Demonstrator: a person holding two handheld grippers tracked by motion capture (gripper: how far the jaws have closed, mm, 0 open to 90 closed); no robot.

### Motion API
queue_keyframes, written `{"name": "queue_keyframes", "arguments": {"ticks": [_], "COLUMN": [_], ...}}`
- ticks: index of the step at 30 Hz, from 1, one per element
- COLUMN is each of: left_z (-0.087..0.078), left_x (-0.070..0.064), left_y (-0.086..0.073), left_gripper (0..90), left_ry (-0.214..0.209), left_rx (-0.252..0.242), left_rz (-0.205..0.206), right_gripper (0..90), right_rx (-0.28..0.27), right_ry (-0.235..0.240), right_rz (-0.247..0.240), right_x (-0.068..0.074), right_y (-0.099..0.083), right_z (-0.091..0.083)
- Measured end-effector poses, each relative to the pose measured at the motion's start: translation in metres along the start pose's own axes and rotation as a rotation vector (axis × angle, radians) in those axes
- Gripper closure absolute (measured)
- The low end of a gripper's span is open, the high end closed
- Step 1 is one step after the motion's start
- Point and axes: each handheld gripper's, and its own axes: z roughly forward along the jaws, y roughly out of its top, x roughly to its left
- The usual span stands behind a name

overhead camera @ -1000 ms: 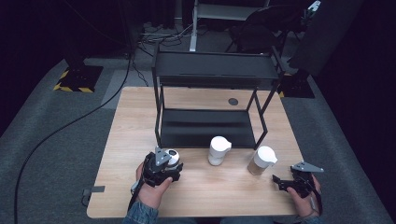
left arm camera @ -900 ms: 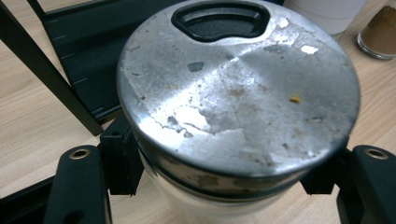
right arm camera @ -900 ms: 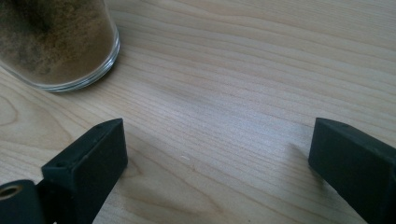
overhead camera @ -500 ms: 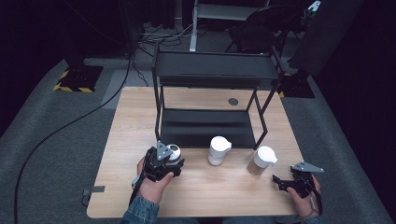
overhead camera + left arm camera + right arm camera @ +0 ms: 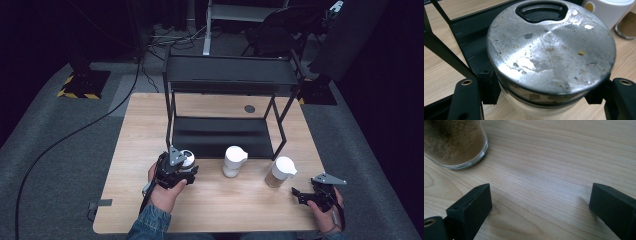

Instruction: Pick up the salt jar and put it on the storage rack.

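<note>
Here, clamped from both sides in the left gripper (image 5: 176, 167): a glass jar with a worn metal lid (image 5: 550, 53), jaws pressed against the glass just under the lid's rim. Held at about 7 o'clock on the wooden surface (image 5: 145, 130), just in front of the left foot of the black two-tier rack (image 5: 227, 77); whether lifted or standing cannot be told. Lid scuffed and flaked, with a black oval insert near its far edge, facing up toward the left gripper view's camera.

Directly behind the jar, at 12 o'clock from it: the rack's low black shelf (image 5: 220, 135) and a slanted black leg (image 5: 445, 56), close enough to crowd the way forward. At 3 o'clock from the jar, near but apart: a white lidded container (image 5: 233, 161), standing at the front edge of the low shelf. Farther along at 3 o'clock: a glass jar of brown powder with a white cap (image 5: 279, 172), upright on the surface, clear of the rack's right leg.

At about 5 o'clock on the surface: the right gripper (image 5: 305, 195), jaws spread wide with bare wood between them, clamped on nothing. Low over the surface, at 4 o'clock from the powder jar and near it; that jar's base at the upper left corner of the right gripper view (image 5: 454, 142).

Near the surface's far edge, at 12 o'clock: a small dark round disc (image 5: 249, 108) behind the rack.
</note>
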Motion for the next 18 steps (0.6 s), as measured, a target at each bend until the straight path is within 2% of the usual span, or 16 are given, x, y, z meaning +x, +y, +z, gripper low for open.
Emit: {"name": "queue_keyframes", "arguments": {"ticks": [18], "left_z": [0.009], "left_x": [0.003], "left_y": [0.014], "left_gripper": [30.1], "left_ry": [0.001], "left_rx": [-0.001], "left_rz": [0.01], "right_gripper": [4.2], "right_rx": [0.0], "right_ry": [0.0], "right_rz": [0.0], "right_x": [0.0], "right_y": [0.0], "right_z": [0.0]}}
